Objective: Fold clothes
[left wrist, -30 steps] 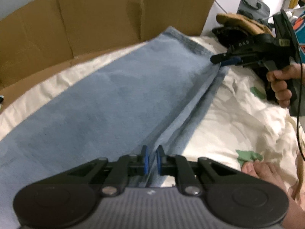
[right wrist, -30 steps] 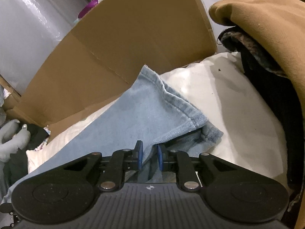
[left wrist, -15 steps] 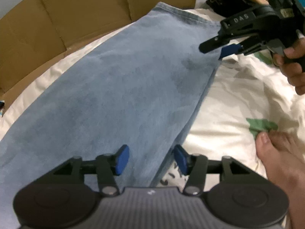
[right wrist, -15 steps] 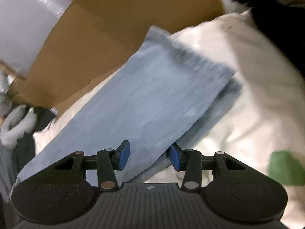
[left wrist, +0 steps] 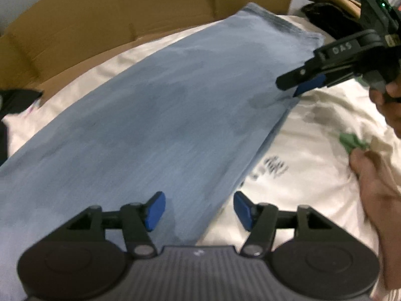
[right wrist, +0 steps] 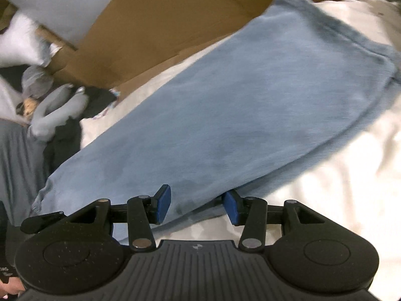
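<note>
Left gripper (left wrist: 199,210) jaws apart over jeans (left wrist: 155,125), right gripper (left wrist: 298,85) at far edge, cream sheet (left wrist: 313,138)

this looks like a home, most likely a bedroom. the work goes on over a bed with a rumpled cream sheet (left wrist: 313,135) printed with green patches and dark lettering. flattened cardboard (left wrist: 125,20) leans along the far side. a heap of brown and black clothes (left wrist: 330,7) sits at one end, and grey and white soft things (right wrist: 37,95) are piled at the other. a bare foot (left wrist: 376,190) rests on the sheet.
</note>
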A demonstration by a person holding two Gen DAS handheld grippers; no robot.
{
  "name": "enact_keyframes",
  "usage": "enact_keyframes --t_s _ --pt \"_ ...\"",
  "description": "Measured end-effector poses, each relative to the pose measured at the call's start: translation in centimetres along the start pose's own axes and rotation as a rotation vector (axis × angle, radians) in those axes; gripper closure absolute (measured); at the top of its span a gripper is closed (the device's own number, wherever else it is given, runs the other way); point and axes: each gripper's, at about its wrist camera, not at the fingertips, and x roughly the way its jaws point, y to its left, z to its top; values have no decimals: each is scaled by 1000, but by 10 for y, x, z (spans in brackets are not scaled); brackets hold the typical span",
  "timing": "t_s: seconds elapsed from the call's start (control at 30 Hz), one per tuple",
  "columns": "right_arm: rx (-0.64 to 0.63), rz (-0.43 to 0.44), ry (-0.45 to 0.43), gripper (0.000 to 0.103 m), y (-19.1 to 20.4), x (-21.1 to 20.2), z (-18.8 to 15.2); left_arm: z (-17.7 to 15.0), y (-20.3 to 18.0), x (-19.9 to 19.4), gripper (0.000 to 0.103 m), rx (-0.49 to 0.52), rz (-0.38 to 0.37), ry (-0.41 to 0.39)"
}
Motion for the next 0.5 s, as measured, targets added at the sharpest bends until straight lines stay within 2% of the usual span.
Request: enact_keyframes --t_s 0.13,0.2,0.37,0.5 --pt "-35 28 24 53 17 8 0 -22 9 -8 38 -26 38 44" --pt "-53 36 34 53 24 12 0 -31 12 -14 33 -36 56 48" --pt "-72 54 52 53 37 14 -1 -49 22 -19 32 -81 94 67" --pt "-83 73 73 53 46 20 -6 -63 28 -15 32 -56 144 85"
